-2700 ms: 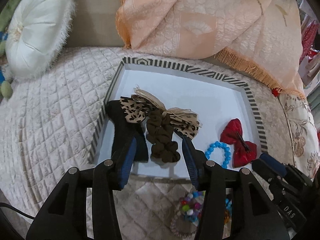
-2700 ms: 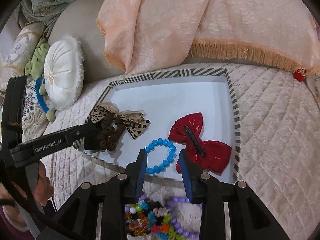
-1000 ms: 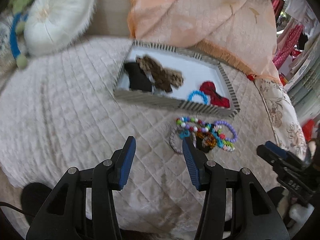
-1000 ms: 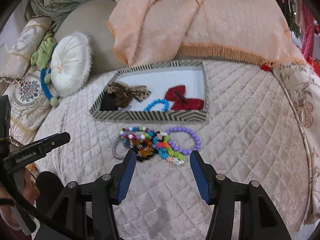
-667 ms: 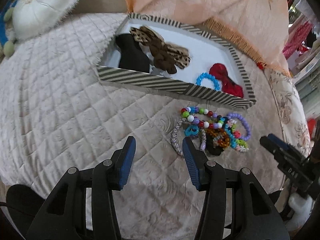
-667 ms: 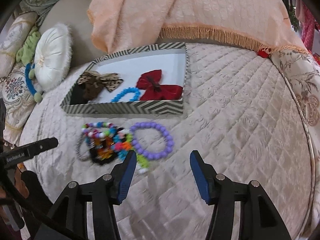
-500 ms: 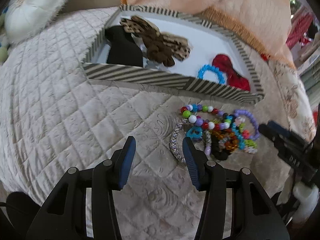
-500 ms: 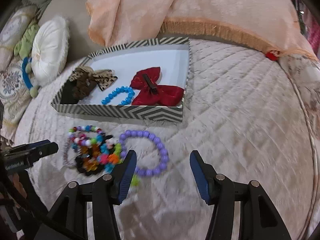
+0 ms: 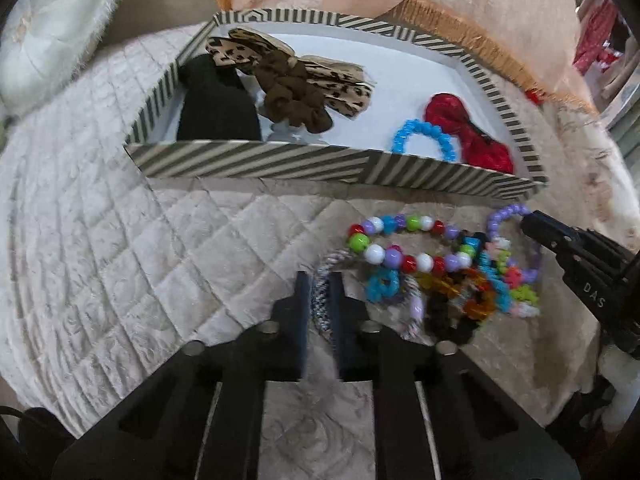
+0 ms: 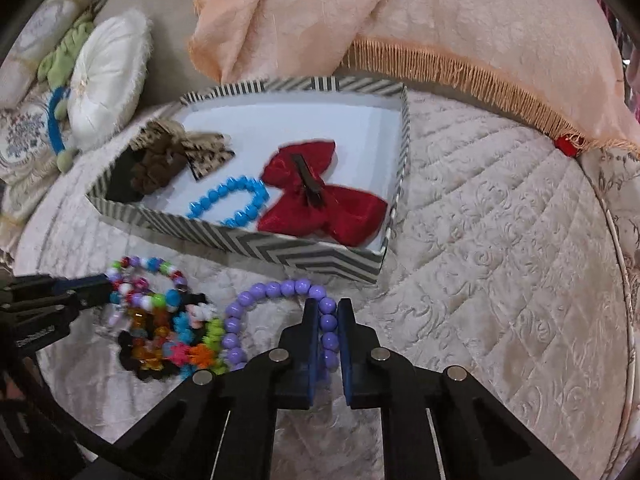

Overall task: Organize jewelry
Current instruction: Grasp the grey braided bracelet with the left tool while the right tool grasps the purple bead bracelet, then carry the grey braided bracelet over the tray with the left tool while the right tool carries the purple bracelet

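Note:
A striped tray (image 9: 256, 162) (image 10: 280, 246) on the quilted bed holds a leopard bow, a brown scrunchie (image 9: 292, 96), a blue bead bracelet (image 9: 424, 140) (image 10: 230, 198) and a red bow (image 10: 320, 200). A pile of coloured bracelets (image 9: 432, 272) (image 10: 160, 320) lies in front of the tray. My left gripper (image 9: 320, 292) is shut on a silvery braided bracelet (image 9: 322, 304) at the pile's left edge. My right gripper (image 10: 328, 320) is shut on the purple bead bracelet (image 10: 276, 290) at the pile's right.
A peach fringed blanket (image 10: 400, 12) lies behind the tray. A white round cushion (image 10: 108, 76) and other pillows sit at the back left. The quilt (image 10: 500, 240) stretches to the right of the tray.
Both grippers have come down to the bracelet pile and closed: the left on the silvery braided bracelet, the right on the purple bead bracelet. They were open before.

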The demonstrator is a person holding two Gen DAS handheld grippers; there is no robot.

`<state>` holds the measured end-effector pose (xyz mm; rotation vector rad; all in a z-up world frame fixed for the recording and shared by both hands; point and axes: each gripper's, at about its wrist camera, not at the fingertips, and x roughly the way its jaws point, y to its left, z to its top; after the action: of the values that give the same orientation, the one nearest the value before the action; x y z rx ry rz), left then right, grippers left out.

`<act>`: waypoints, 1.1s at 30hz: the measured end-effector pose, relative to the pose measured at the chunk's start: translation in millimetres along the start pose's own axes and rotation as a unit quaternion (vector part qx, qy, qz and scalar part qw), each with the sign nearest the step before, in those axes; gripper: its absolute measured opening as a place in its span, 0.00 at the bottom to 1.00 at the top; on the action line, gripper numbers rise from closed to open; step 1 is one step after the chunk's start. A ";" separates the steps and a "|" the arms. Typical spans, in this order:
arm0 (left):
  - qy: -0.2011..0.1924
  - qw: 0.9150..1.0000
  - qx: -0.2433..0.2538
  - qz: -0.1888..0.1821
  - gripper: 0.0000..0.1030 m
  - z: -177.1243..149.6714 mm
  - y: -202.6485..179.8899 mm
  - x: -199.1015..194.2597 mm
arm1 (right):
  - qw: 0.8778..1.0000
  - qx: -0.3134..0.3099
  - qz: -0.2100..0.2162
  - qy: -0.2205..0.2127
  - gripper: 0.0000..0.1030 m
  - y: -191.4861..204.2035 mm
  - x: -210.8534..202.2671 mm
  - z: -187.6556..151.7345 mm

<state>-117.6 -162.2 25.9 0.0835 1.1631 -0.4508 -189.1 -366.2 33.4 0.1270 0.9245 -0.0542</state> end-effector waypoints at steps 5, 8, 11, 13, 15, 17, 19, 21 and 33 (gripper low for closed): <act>-0.016 1.000 0.001 -0.014 0.06 -6.0 6.8 -26.0 | 0.999 -0.004 0.010 -0.037 0.08 4.7 -40.1 8.1; -0.036 0.999 0.004 -0.015 0.06 -6.1 9.4 -47.9 | 0.999 -0.011 0.014 -0.052 0.08 7.8 -60.6 13.5; -0.053 0.998 0.008 -0.016 0.06 -3.7 9.9 -66.2 | 0.998 -0.021 0.010 -0.065 0.08 11.7 -80.7 18.9; -0.068 0.997 0.012 -0.018 0.06 0.2 8.6 -79.6 | 0.997 -0.024 0.007 -0.073 0.08 11.7 -90.5 21.6; -0.079 0.997 0.014 -0.023 0.06 1.9 8.0 -92.2 | 0.996 -0.026 0.005 -0.080 0.08 12.7 -102.9 25.1; -0.086 0.996 0.016 -0.026 0.06 5.1 7.9 -99.5 | 0.996 -0.026 0.008 -0.088 0.08 14.3 -112.4 26.3; -0.091 0.995 0.017 -0.028 0.06 8.4 6.7 -105.5 | 0.995 -0.032 0.008 -0.095 0.08 17.8 -121.6 28.6; -0.096 0.995 0.018 -0.026 0.06 11.1 6.6 -110.6 | 0.994 -0.036 0.011 -0.101 0.08 21.9 -128.4 31.2; -0.124 0.992 0.032 -0.001 0.06 31.1 -4.7 -124.6 | 0.992 -0.051 0.018 -0.112 0.08 31.7 -140.6 46.0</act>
<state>-132.1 -138.2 151.3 0.0799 0.9055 -0.4862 -234.0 -342.0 175.8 0.0418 0.6985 0.0120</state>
